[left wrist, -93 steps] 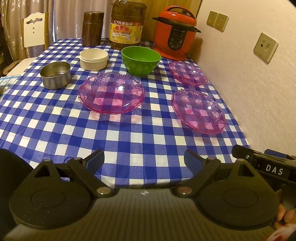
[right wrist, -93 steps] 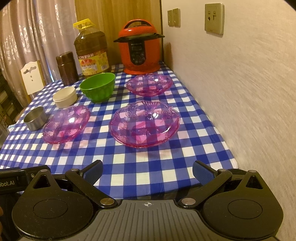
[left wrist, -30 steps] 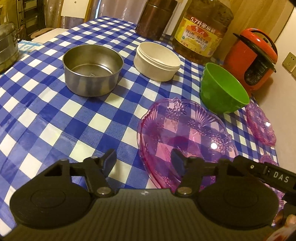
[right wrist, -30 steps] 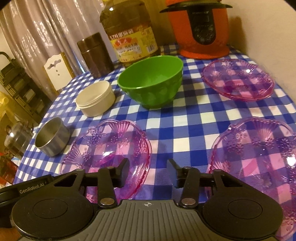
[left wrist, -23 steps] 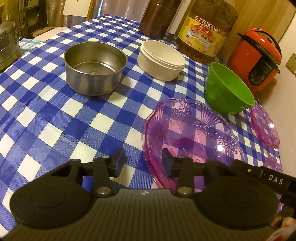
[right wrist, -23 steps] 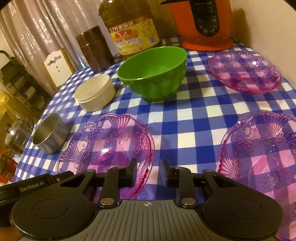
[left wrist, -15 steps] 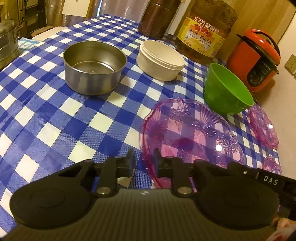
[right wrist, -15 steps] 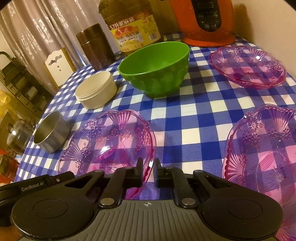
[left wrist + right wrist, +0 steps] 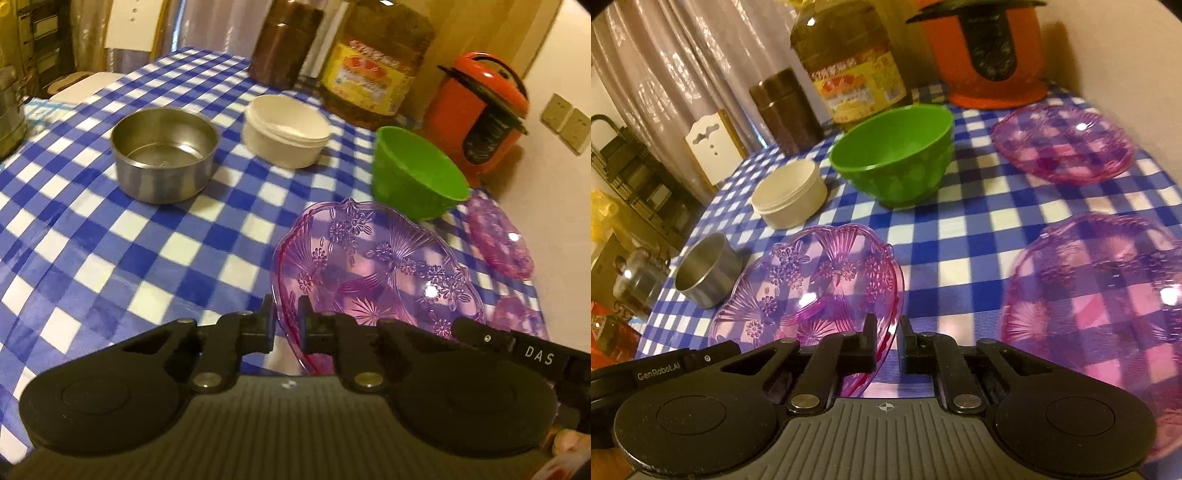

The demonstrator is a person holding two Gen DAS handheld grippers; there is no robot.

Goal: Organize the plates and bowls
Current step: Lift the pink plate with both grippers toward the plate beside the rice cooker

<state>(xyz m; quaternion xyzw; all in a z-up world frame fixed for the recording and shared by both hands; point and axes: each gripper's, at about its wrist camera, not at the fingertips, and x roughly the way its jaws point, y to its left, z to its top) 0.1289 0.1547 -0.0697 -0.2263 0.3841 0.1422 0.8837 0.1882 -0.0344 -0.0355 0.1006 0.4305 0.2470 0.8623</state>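
Nearest, both tongs pinching opposite rims of one pink plate (image 9: 376,273): left tongs (image 9: 285,321) on its near-left edge, right tongs (image 9: 886,343) on its near-right edge. Transparent moulded plastic, scalloped rim, pressed flower and fan pattern; apparently tilted up off the blue-and-white checked bench (image 9: 110,236). Step in hand, probably: lifting it for stacking. Next, likely: carrying it level onto a second pink plate (image 9: 1108,288) just right of the right tongs. Beyond the tongs, a smooth green bowl (image 9: 897,155), cream tub (image 9: 286,129), steel bowl (image 9: 164,158), third pink plate (image 9: 1063,142).
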